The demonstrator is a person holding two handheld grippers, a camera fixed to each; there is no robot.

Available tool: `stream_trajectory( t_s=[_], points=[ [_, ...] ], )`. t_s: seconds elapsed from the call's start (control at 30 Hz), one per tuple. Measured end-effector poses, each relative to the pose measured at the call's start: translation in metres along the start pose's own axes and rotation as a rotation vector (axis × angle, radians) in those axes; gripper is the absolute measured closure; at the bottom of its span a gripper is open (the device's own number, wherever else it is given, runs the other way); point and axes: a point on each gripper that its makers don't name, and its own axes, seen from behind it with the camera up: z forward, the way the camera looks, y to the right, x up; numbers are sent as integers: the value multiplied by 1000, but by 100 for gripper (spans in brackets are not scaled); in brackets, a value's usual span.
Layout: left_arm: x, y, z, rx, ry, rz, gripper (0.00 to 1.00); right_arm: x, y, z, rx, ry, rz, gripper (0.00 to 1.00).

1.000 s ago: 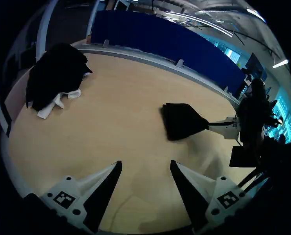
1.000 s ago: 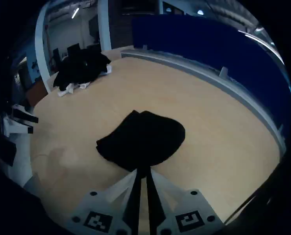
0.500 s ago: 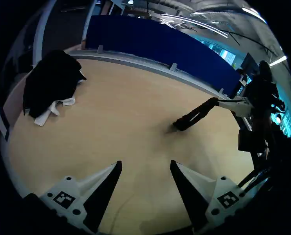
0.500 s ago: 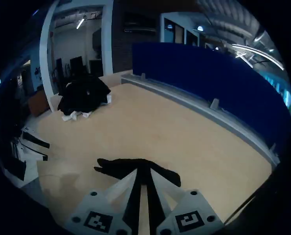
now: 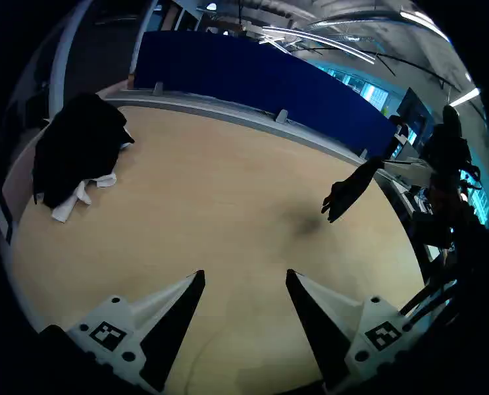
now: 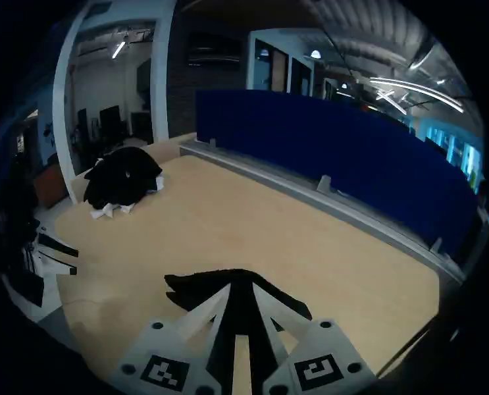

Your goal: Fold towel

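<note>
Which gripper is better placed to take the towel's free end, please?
Probably the left gripper: open and empty, facing the towel hanging from the right gripper, shut on it.

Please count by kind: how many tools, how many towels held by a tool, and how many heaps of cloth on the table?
Tools: 2, left tool and right tool
Held towels: 1, a black towel
Heaps: 1, a cloth heap
Total: 4
</note>
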Motion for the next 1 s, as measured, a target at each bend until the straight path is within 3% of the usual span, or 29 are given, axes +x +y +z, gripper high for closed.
stream_trajectory(
  t_s=[0.5,1.0],
  points=[
    [4,22,13,-15,-15,31,9,-27,89,-47,-94,-25,25,91],
    [11,32,23,5,-23,40,9,-66,173,-77,-144,-80,23,91]
  ],
)
